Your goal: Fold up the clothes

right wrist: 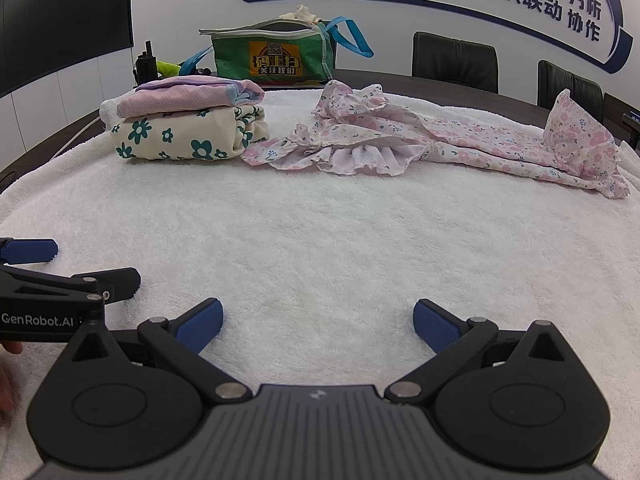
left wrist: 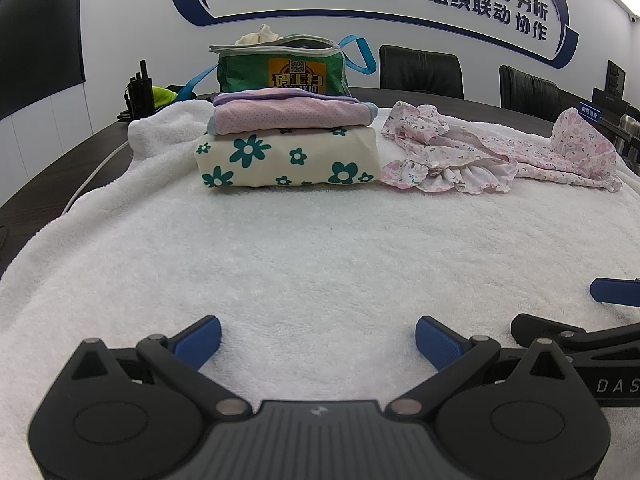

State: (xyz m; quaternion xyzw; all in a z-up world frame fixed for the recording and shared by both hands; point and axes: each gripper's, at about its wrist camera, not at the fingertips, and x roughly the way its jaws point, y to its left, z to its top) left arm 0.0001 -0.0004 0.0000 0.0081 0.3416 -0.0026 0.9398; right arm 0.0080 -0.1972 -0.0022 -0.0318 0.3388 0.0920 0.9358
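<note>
A crumpled pink floral dress (left wrist: pixel 492 152) (right wrist: pixel 440 140) lies unfolded at the far right of the white towel (left wrist: pixel 304 248) (right wrist: pixel 320 240). To its left stands a stack: a folded pink dotted garment (left wrist: pixel 288 114) (right wrist: pixel 188 96) on a folded cream garment with teal flowers (left wrist: pixel 288 156) (right wrist: pixel 176 134). My left gripper (left wrist: pixel 318 338) is open low over the near towel, with nothing between its fingers. My right gripper (right wrist: pixel 318 320) is open too and empty, close beside the left one. Both are well short of the clothes.
A green bag with blue straps (left wrist: pixel 280 64) (right wrist: pixel 276 52) stands behind the stack with cloth in its top. Black chairs (left wrist: pixel 420 70) (right wrist: pixel 454 60) line the far table edge. Black handheld radios (left wrist: pixel 138 90) sit at the far left. A cable (left wrist: pixel 92 172) trails off the towel's left side.
</note>
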